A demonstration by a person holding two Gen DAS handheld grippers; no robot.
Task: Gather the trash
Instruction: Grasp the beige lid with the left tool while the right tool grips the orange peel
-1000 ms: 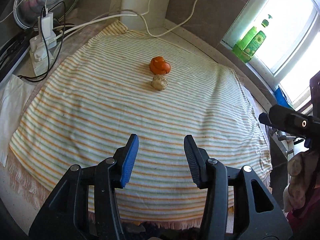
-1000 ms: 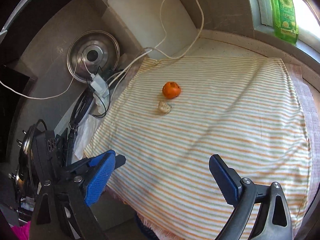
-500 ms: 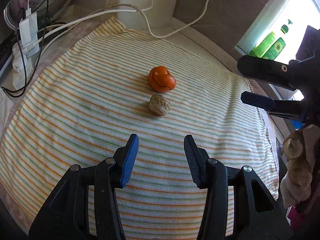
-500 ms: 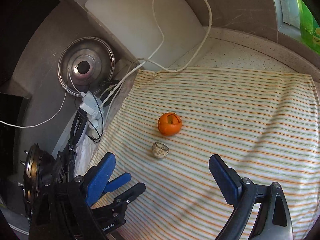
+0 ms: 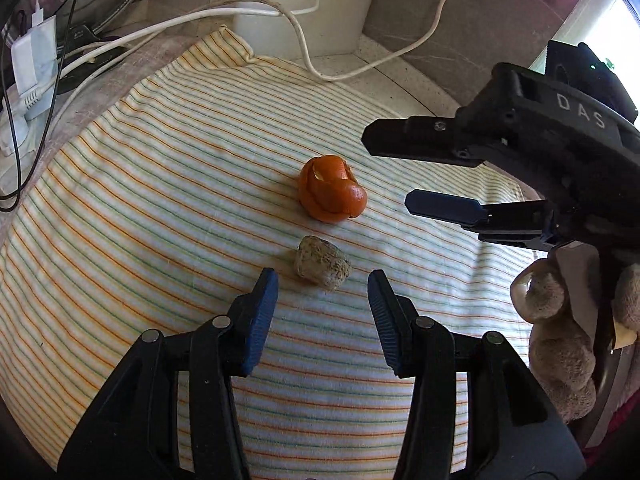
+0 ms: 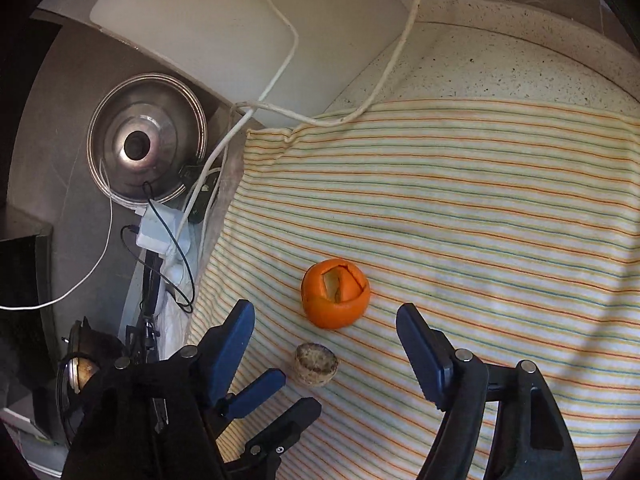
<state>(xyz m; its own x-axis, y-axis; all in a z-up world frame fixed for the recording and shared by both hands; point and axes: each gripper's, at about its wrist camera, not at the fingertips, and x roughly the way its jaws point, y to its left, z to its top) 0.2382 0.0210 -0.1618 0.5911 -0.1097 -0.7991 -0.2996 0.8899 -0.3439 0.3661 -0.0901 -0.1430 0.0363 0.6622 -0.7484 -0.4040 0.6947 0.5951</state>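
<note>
Striped cloth (image 5: 160, 208) over a speckled kitchen counter (image 6: 500, 64), sunlit from the window side; near to far from there.

Nearest in the left wrist view, left gripper (image 5: 323, 294) with blue pads apart and nothing between them, poised just short of the beige crumpled lump (image 5: 322, 263), which looks like a small wad or husk, exact kind not clear; lump lying on the cloth, not yet touched. Just beyond it, empty orange peel (image 5: 331, 189), curled into a hollow ball, near the lump but apart from it. Coming in from the right side, right gripper (image 6: 325, 354), jaws wide yet just been closing, nothing between the pads so far; peel straight ahead in the right wrist view, a little past the fingertips, lump lower and nearer the left pad.

Step in hand, judged from this: the approach before the first pickup, both pieces of trash still on the cloth, nothing collected. Next move calls for a short further reach and drop by each hand, left onto the lump, right around the peel, then a gentle squeeze; peel likely to crush or spring open, lump likely to roll, cloth liable to bunch under a pad.

Farther back: white cables (image 5: 304, 36) trailing over the cloth's far corner; white cutting board (image 6: 248, 28) leaning against the wall; steel pot lid (image 6: 146, 144) and a white charger block (image 6: 154, 230) off the cloth's edge.
</note>
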